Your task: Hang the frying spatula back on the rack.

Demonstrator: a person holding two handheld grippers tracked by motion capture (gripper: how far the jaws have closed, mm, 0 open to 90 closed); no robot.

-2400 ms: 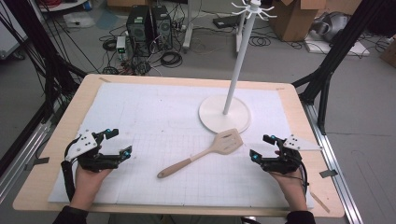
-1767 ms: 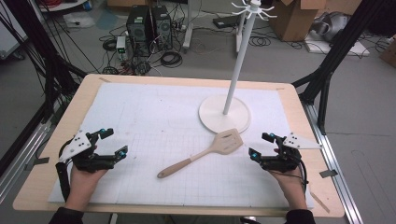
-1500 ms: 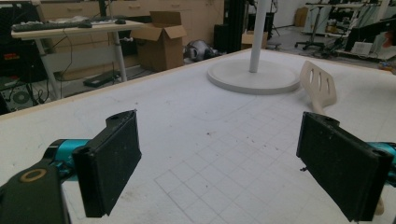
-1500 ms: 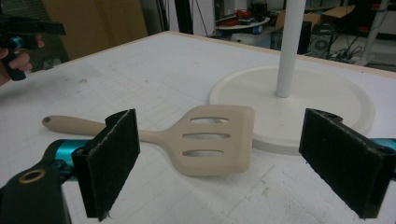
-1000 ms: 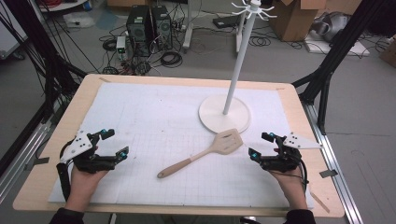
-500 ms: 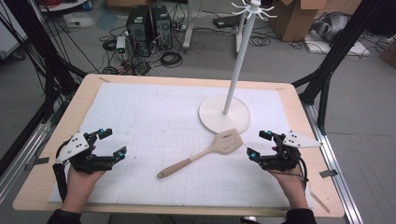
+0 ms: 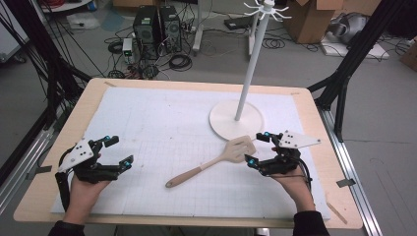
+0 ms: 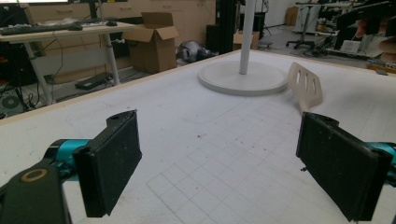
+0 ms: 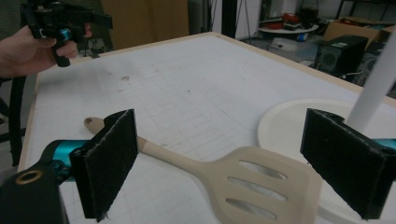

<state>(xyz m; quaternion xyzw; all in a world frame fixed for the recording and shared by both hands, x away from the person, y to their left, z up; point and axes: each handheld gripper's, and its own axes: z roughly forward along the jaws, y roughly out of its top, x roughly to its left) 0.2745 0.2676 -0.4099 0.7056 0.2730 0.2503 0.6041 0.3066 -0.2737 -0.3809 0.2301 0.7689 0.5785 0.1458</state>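
right hand-held gripper (image 7: 258, 148): jaws wide apart, just beside spatula (image 7: 216, 161) blade | spatula: flat on surface (image 7: 162, 118), blade touching stand base (image 7: 223, 120) | left hand-held gripper (image 7: 118, 150): jaws apart, empty, well apart from spatula

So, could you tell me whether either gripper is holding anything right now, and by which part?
Nothing is held: the left gripper and right gripper are open, and the spatula lies on the table.

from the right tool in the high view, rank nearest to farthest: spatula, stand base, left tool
From the right tool:
1. Spatula: its slotted blade lies just left of the tool's tips.
2. Stand base: round white disc, up and left, behind the blade.
3. Left tool: far across at the table's left side.
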